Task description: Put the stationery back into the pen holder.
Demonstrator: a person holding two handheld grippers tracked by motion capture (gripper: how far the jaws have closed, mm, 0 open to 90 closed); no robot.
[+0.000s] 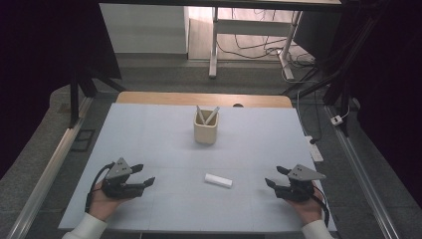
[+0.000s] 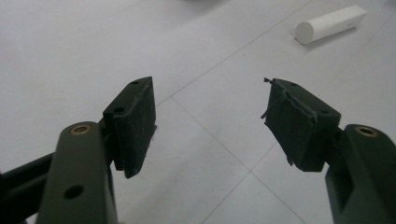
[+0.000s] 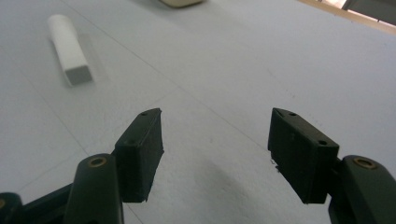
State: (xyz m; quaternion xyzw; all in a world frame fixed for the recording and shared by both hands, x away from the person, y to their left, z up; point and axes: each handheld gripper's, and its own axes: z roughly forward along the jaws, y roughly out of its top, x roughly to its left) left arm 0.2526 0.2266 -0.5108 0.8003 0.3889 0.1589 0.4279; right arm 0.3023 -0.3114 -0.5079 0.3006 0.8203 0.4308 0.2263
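A white tube (image 1: 218,180) lies flat on the pale table (image 1: 159,144), between my two grippers. It also appears at the upper right of the left gripper view as the white tube (image 2: 329,24), and at the upper left of the right gripper view as the white tube (image 3: 70,50). A beige cup (image 1: 205,130) with two pale sticks (image 1: 206,116) stands beyond it at the middle. My left gripper (image 1: 143,175) rests low at the near left, open and empty (image 2: 210,126). My right gripper (image 1: 275,177) sits at the near right, open and empty (image 3: 215,154).
The table's wooden far edge (image 1: 204,99) shows behind the cup. Beyond it stand white desk legs (image 1: 214,50) and loose cables (image 1: 259,47) on the floor. A metal rail (image 1: 47,174) runs along the left side of the table.
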